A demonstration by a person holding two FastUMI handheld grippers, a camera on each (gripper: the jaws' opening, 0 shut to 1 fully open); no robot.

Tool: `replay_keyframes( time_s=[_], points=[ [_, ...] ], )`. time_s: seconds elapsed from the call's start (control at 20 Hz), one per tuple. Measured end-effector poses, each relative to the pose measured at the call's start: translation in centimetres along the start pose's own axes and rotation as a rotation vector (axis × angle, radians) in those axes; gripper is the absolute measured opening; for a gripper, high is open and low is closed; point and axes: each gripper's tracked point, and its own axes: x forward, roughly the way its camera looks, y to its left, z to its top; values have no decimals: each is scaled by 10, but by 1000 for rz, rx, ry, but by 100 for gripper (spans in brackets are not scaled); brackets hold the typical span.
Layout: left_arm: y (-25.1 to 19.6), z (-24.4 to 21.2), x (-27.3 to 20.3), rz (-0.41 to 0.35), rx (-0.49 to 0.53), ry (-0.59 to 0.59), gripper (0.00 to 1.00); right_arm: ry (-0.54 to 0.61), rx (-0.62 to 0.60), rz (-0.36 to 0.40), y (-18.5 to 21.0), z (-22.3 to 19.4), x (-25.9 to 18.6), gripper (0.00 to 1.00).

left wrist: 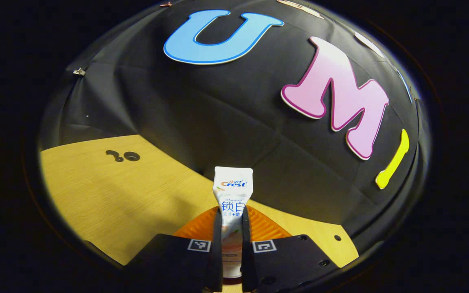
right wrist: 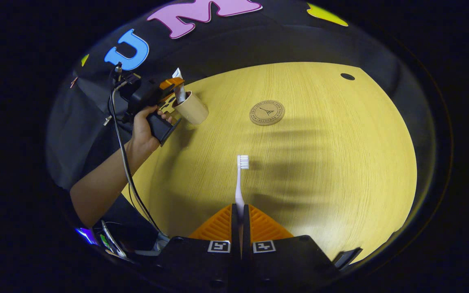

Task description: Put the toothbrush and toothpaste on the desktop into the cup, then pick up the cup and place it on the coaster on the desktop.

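Observation:
In the left gripper view, my left gripper (left wrist: pixel 231 221) is shut on a white toothpaste tube (left wrist: pixel 233 187) that stands upright with its flat crimped end up. The right gripper view shows that same left gripper (right wrist: pixel 170 87), held by a hand, over a tan paper cup (right wrist: pixel 194 109) at the far left of the desk, with the toothpaste tube (right wrist: pixel 180 92) standing in the cup's mouth. My right gripper (right wrist: pixel 240 211) is shut on the handle of a white toothbrush (right wrist: pixel 240 179), whose bristle head points away over the desktop. A round brown coaster (right wrist: pixel 267 112) lies flat beyond it.
The wooden desktop (right wrist: pixel 332 162) spreads wide to the right of the toothbrush and coaster. A person's forearm (right wrist: pixel 104 183) and a cable reach in from the left. Small holes (left wrist: pixel 123 156) mark the desk near the black cloth wall.

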Motion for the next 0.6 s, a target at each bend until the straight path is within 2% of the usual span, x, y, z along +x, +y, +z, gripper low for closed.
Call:
replay_keyframes(
  time_s=[0.05,0.1,0.15,0.2,0.35,0.6],
  points=[
    [-2,-2,-3,-7,11,4,31,1,0,-3,-1,-2,0,5],
    [-3,-3,-7,-7,30,15,27,1,-3,-5,-2,-2,1,5],
    [-2,-4,-15,-5,52,30,30,-1,-6,-6,-3,-1,2,5],
    [-2,-2,-27,-6,71,40,27,-7,-9,-2,-3,2,3,5],
    [-7,25,-73,-26,127,-2,98,-31,2,9,1,14,7,5],
    [20,32,-165,13,202,17,98,-105,-34,47,18,56,16,5]
  ],
)
